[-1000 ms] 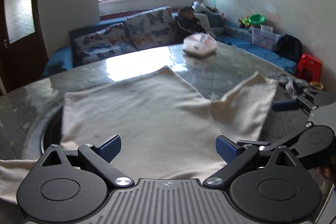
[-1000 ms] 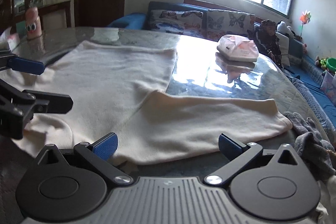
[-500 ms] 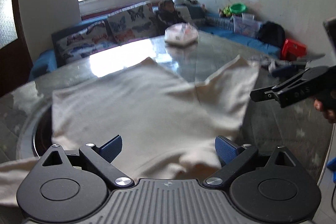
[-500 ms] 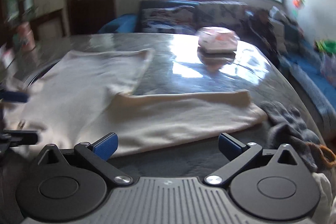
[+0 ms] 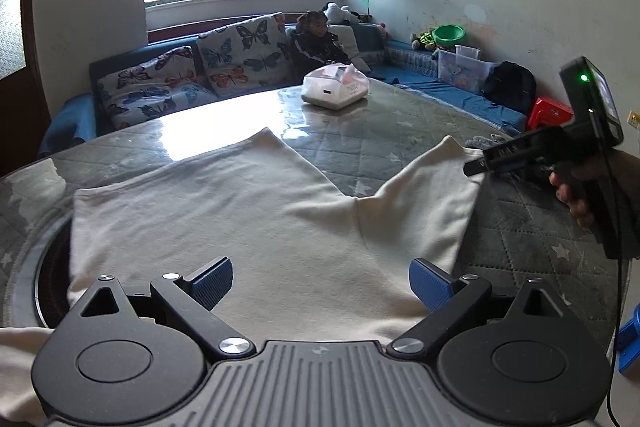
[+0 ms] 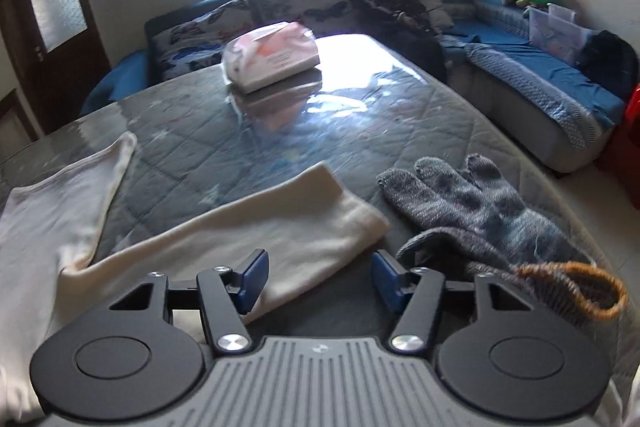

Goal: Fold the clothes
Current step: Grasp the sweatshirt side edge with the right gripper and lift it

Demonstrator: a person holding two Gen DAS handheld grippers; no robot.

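Garment: we see the cream top (image 5: 248, 227) spread flat on the quilted table (image 5: 400, 155), one sleeve (image 6: 256, 239) reaching out to the right
Left gripper (image 5: 320, 283): jaws wide, empty, over the body of the top
Right gripper (image 6: 316, 277): jaws partly closed, astride the sleeve cuff, not yet pinching
Risk, snag: we judge the grey knit glove (image 6: 472, 203) just beside the cuff could get caught in the pinch
Risk, slip: glossy cover may let the top slide when pulled
Writing: tissue pack (image 6: 272, 57) print too blurred to read
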